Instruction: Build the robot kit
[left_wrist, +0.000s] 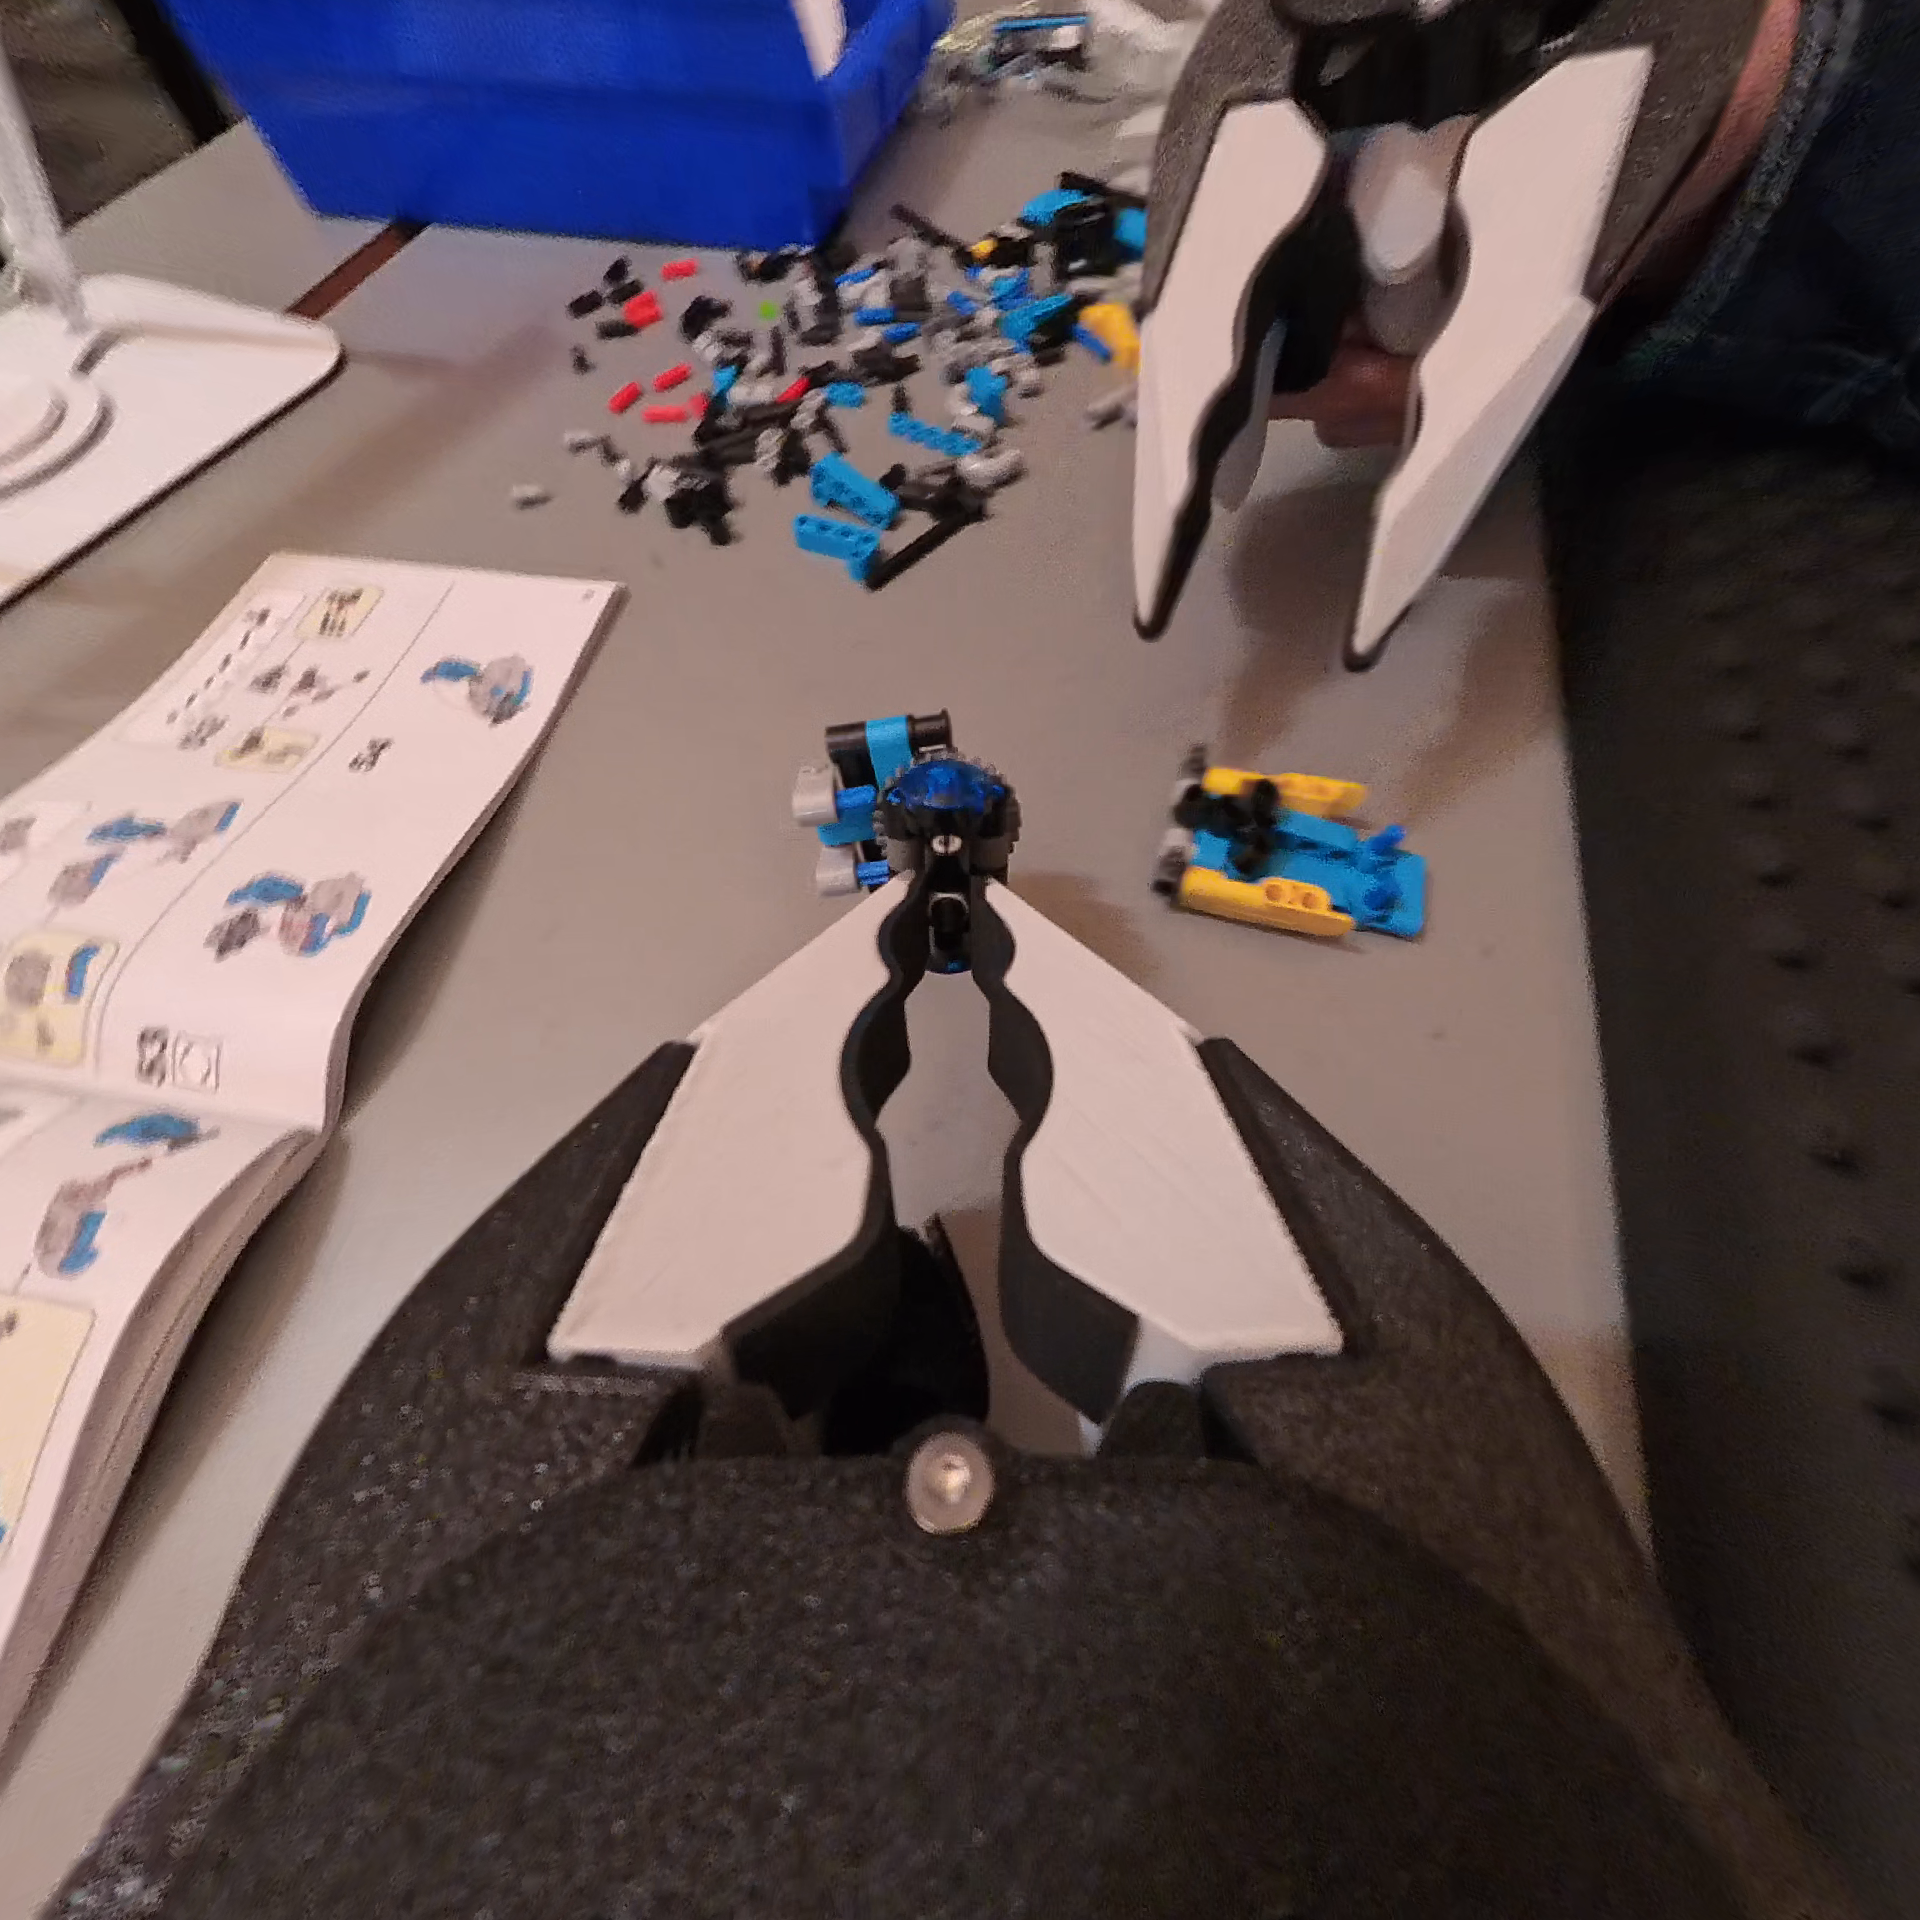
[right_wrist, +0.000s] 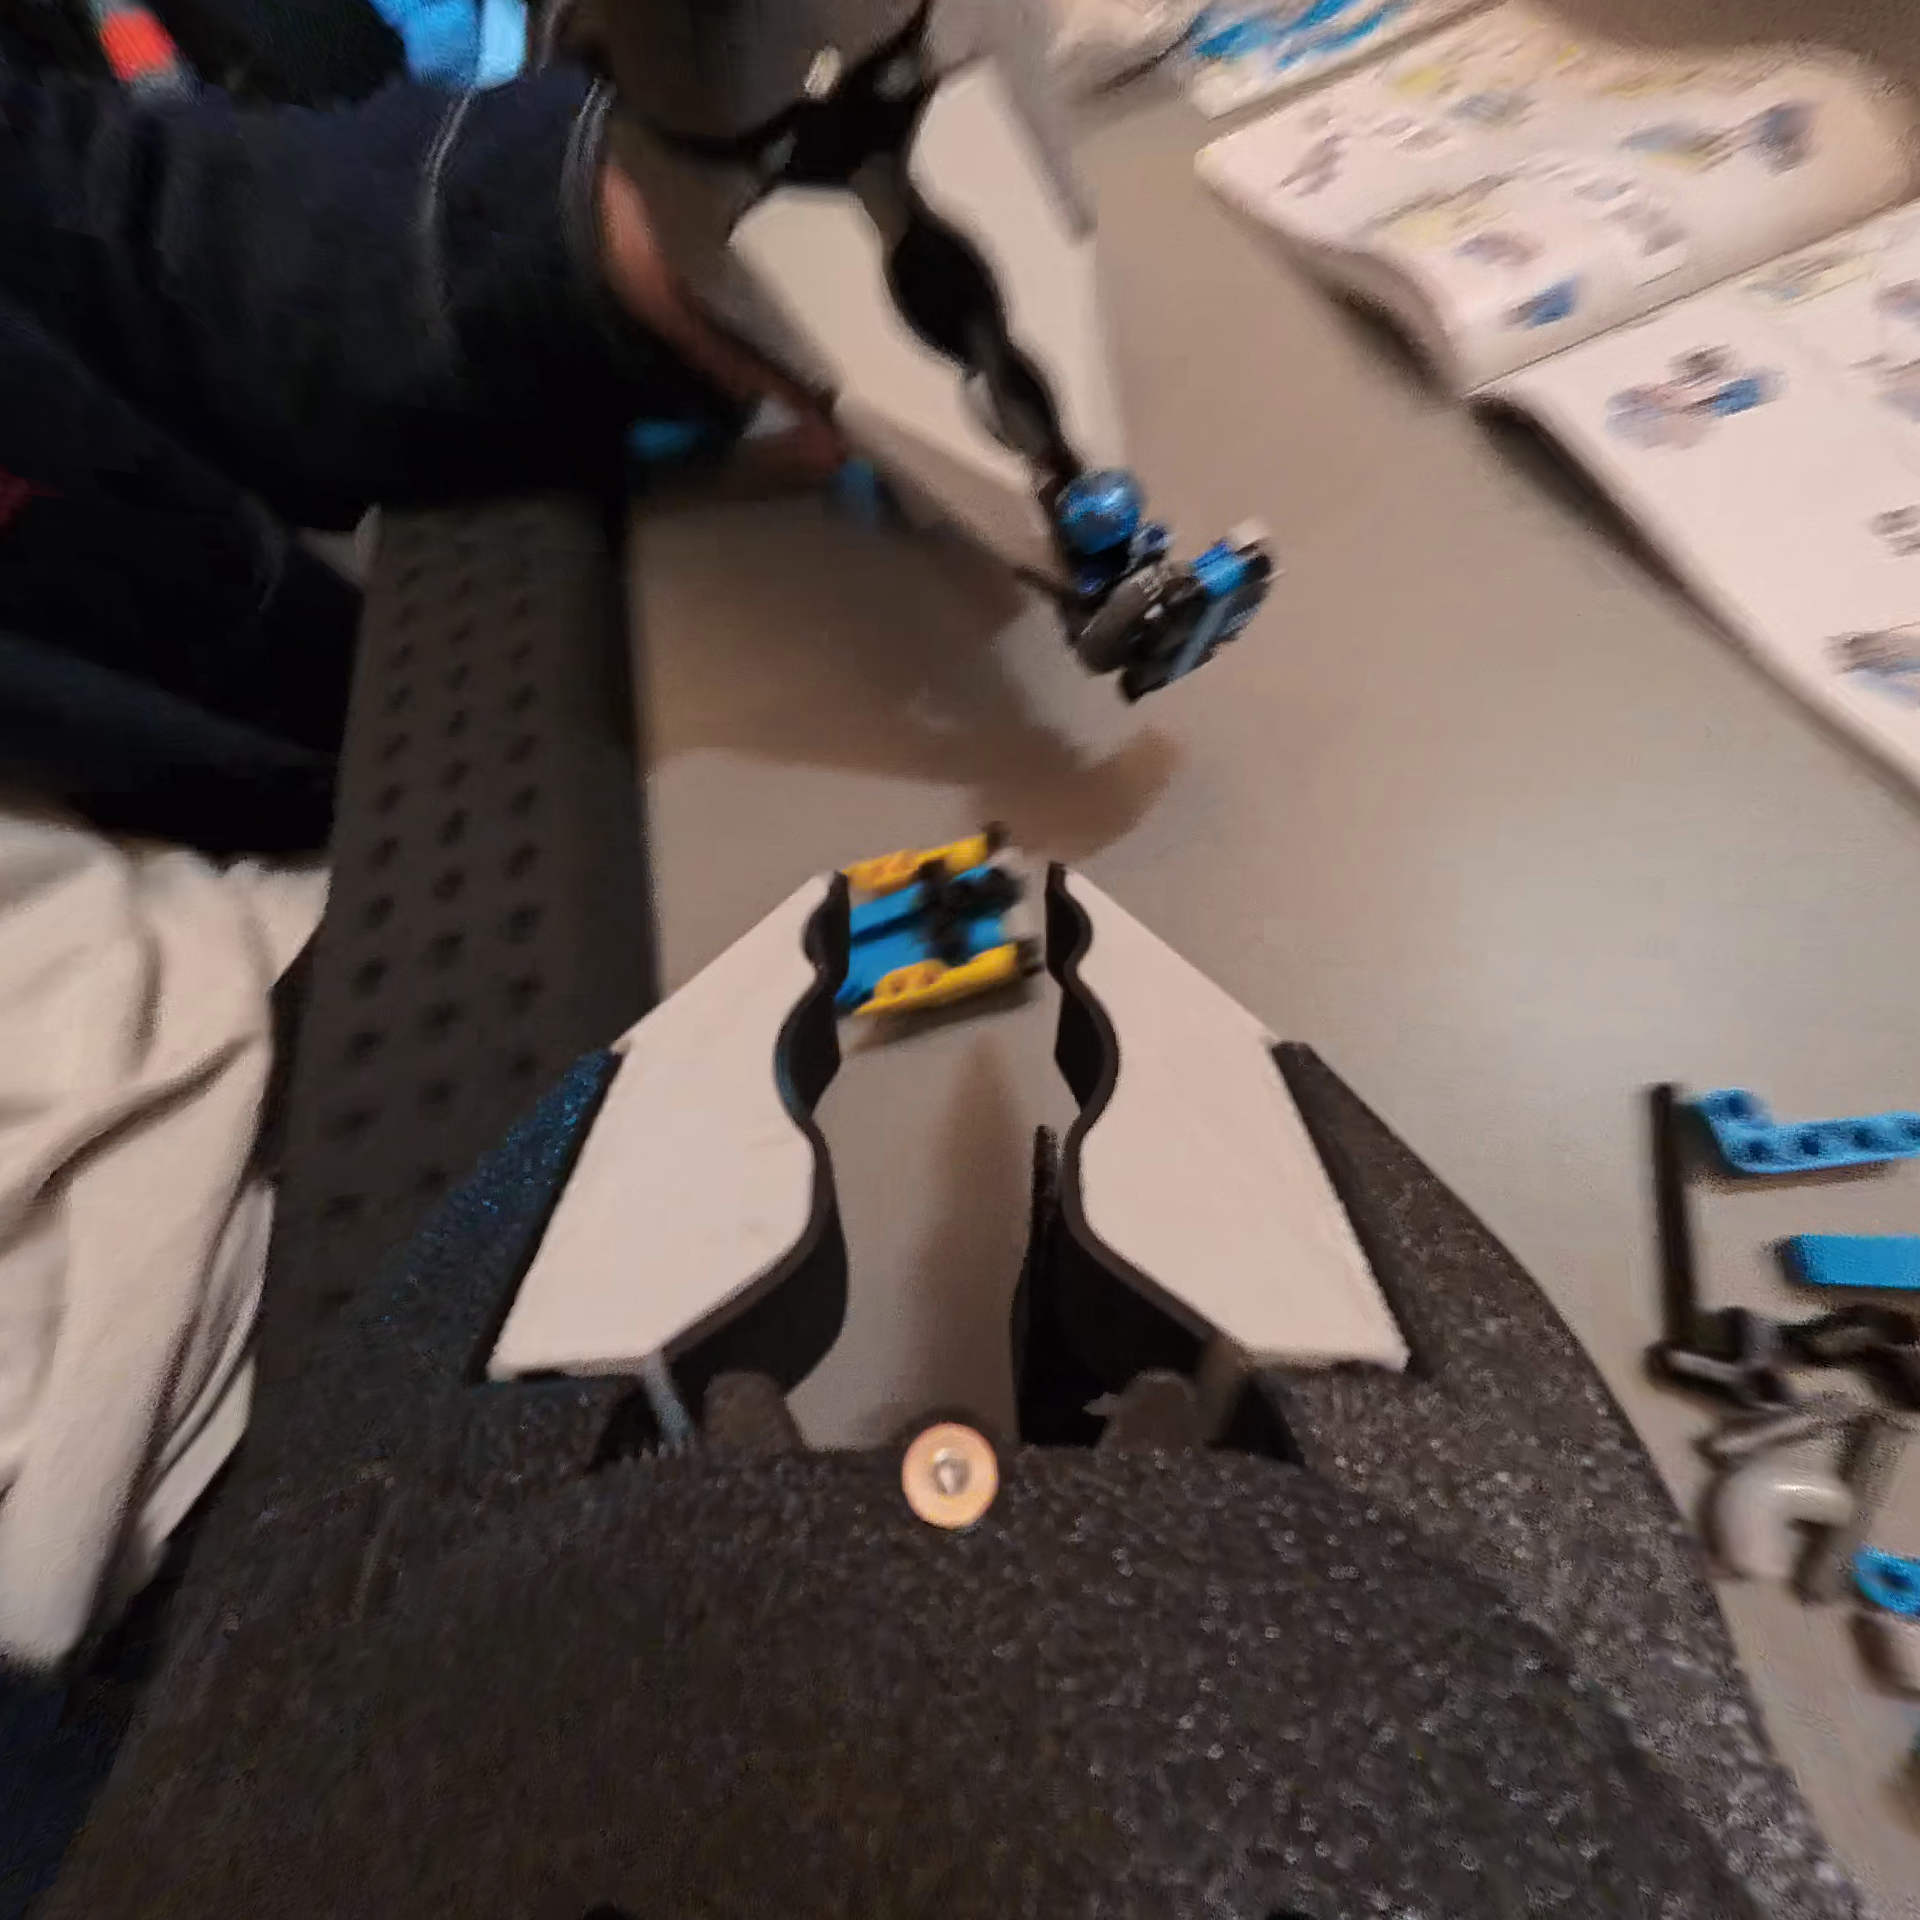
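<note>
— Grey table (left_wrist: 644, 894): what does each gripper do?
— Left gripper (left_wrist: 943, 902) pinches a small blue-and-black brick model (left_wrist: 914, 805). Right gripper (right_wrist: 940, 894), jaws spread, hovers above a yellow-and-blue assembly (right_wrist: 935, 945).
— Around them?
— Open instruction booklet (left_wrist: 301, 831) left, loose bricks (left_wrist: 821, 384) and blue bin (left_wrist: 561, 104) far.

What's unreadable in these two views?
- Left wrist view: loose brick pile too small and blurred to tell pieces apart; blue bin cut off by top edge.
- Right wrist view: motion blur smears the booklet; bricks at right cut by edge.
</note>
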